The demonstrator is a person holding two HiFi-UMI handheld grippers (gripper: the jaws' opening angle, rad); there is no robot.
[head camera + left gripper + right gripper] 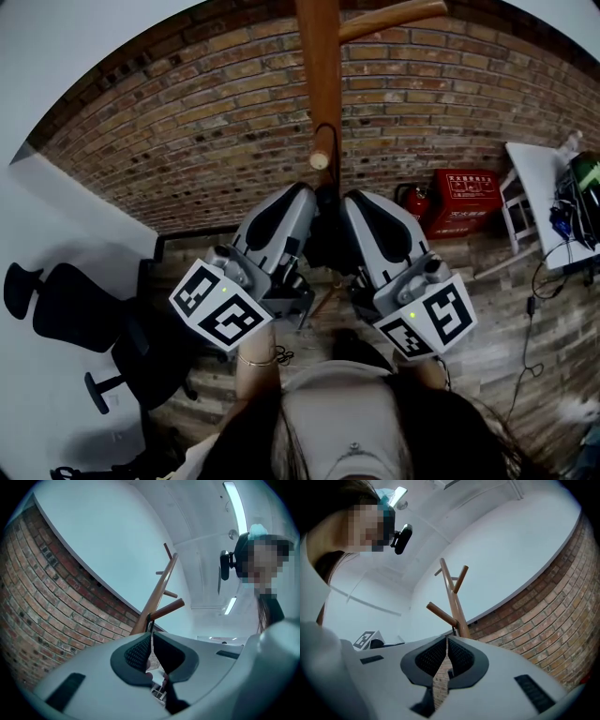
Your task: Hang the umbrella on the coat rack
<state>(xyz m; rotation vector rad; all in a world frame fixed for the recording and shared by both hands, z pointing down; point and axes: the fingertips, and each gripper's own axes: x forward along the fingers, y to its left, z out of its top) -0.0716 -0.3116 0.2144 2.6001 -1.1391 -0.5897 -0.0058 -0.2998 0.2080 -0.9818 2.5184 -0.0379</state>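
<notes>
The wooden coat rack (321, 66) stands against the brick wall. A thin black umbrella strap (324, 141) is looped over a lower peg (321, 159). Below it, a dark mass that looks like the umbrella (325, 246) hangs between my two grippers, mostly hidden. My left gripper (311, 199) and right gripper (343, 201) meet just under the peg. In the left gripper view the left gripper (151, 635) is shut on the strap (150, 623), which rises to the peg (166, 609). In the right gripper view the right gripper (447, 639) is shut at the strap (453, 631), below the peg (440, 613).
A black office chair (80, 309) stands at the left by a white wall. A red fire-equipment box (464, 202) and an extinguisher (415, 202) sit on the floor at the right. A white table (544, 202) with cables is at the far right.
</notes>
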